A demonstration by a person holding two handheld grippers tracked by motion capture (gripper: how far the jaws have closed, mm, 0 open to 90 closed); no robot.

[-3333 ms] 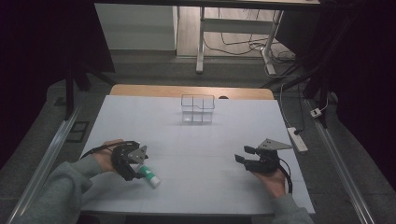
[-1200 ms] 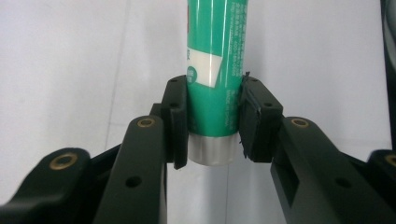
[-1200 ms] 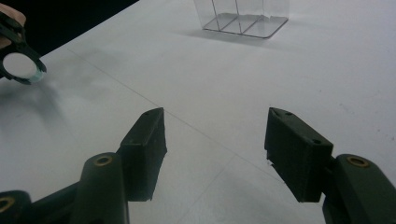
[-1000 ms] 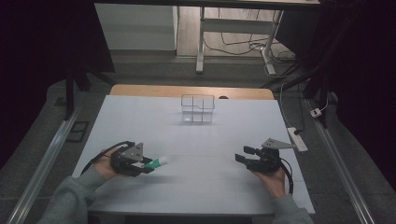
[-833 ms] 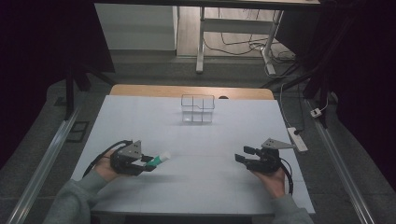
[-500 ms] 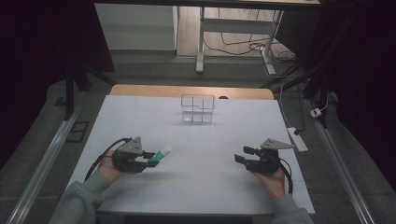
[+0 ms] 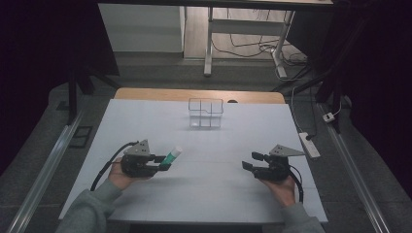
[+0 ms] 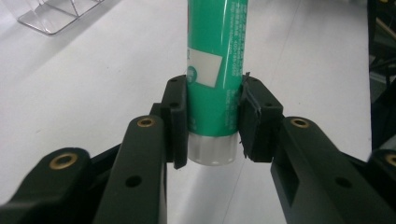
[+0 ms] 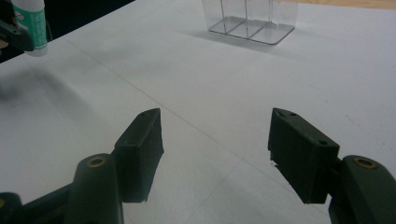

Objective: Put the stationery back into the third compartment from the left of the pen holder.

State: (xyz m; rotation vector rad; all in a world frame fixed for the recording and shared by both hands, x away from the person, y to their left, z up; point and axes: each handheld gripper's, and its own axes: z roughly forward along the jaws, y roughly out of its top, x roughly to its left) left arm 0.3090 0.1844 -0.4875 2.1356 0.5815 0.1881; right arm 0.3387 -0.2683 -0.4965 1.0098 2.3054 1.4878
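Mostly white table [image 7: 209, 145], dark room

We see a clear box [image 7: 206, 112] with little rooms near the far edge of the white tabletop [image 7: 209, 194]. A white power strip [image 7: 309, 144] lies at its right edge.

High overhead view; two close tool views sharing the table [image 7: 214, 145].

No legible text anywhere: the green cylindrical plastic glue stick [image 8: 216, 70] carries a blank white label patch and a column of fine white print along its side, too small and blurred to read.
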